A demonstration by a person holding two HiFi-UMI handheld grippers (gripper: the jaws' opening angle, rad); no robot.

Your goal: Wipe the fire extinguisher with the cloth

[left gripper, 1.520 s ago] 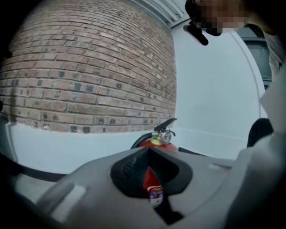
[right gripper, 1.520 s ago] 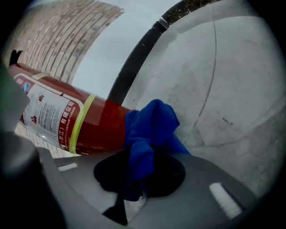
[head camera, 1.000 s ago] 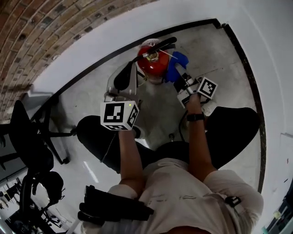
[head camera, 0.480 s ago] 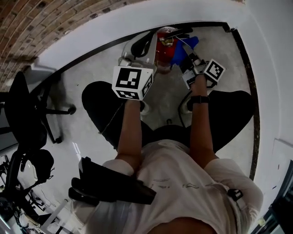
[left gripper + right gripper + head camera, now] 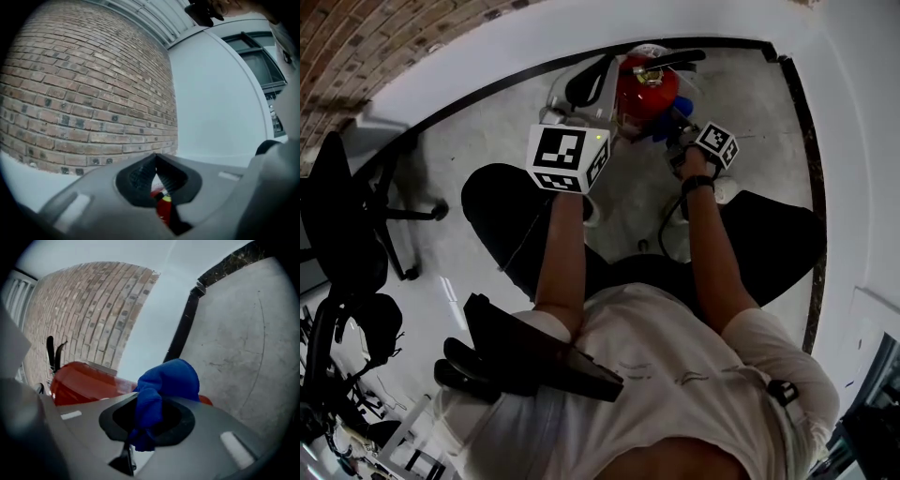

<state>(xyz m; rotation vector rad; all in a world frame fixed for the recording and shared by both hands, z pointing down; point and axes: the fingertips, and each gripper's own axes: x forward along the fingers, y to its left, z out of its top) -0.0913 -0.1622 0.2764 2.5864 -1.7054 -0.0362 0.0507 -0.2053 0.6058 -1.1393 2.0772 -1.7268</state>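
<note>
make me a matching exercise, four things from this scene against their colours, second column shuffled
Things:
1. cloth
2. fire extinguisher
3. brick wall
4. office chair

Colours:
a. black
b. blue
c. brown
d. red

Pairs: 1-b, 2-d, 3-c, 4-a
</note>
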